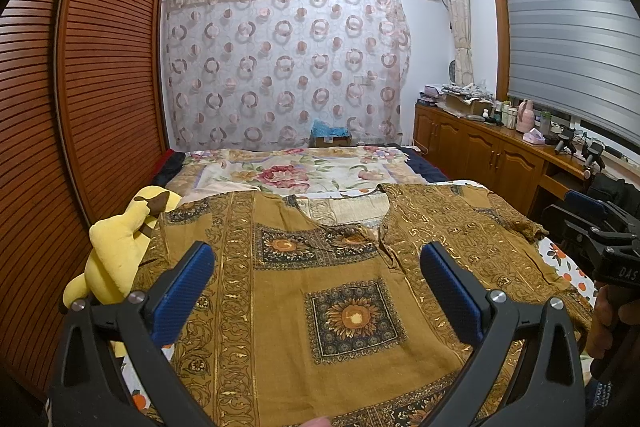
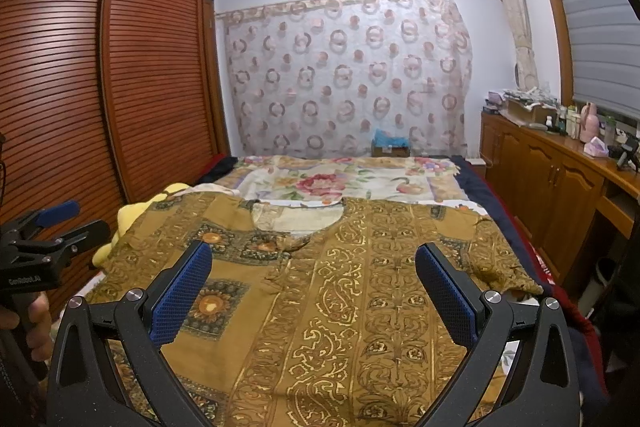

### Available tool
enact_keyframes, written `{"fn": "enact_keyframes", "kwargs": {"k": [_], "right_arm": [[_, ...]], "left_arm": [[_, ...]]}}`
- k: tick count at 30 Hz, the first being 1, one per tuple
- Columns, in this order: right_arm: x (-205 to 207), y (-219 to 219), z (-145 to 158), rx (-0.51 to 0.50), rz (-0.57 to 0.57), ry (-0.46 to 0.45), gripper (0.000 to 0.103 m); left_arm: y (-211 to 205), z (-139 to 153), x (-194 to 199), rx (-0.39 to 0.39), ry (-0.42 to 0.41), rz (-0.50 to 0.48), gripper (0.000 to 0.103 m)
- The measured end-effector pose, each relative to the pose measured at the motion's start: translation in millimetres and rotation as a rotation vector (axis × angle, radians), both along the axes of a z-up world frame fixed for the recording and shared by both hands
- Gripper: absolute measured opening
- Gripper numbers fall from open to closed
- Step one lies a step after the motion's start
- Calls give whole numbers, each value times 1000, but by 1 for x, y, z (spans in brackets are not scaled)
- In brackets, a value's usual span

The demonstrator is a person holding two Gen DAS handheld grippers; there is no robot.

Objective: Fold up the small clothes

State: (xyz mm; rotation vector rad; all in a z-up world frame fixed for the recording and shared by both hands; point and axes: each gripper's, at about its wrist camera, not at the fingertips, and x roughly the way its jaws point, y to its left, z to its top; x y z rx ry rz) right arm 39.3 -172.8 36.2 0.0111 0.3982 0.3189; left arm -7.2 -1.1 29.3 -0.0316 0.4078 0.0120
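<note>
A mustard-brown top (image 1: 320, 287) with gold scrollwork and dark sunflower squares lies spread flat across the near end of the bed (image 1: 312, 171), neckline toward the far wall, sleeves out to either side. It is unfolded.

The left gripper (image 1: 316, 291) hangs over the top's left half, its blue-padded jaws wide apart and holding nothing. Between them shows the front panel with one sunflower square, and the neck slit sits just inside the right finger (image 1: 448, 295). Whether the fingertips touch the cloth I cannot tell.

The right gripper (image 2: 314, 291) hangs over the top's right half, jaws equally wide and empty, with the long gold-patterned bands running between them. The right sleeve (image 2: 496, 259) lies rumpled just beyond its right finger, near the bed's edge.

Each gripper shows at the margin of the other's view, held by a hand (image 2: 28, 319); the two are side by side above the garment, well apart.

A yellow plush toy (image 1: 116, 251) lies at the top's left sleeve, against the slatted wardrobe (image 1: 80, 87). A floral quilt (image 1: 304, 167) covers the bed beyond the neckline.
</note>
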Motion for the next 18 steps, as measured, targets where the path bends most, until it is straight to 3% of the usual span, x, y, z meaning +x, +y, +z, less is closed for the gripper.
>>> {"fn": "enact_keyframes", "kwargs": {"k": [12, 18], "right_arm": [[10, 16, -13, -4, 39, 40, 103], [21, 23, -29, -6, 94, 74, 103]], "left_arm": [[7, -10, 10, 0, 61, 50, 103], [34, -40, 20, -12, 109, 70, 103]]}}
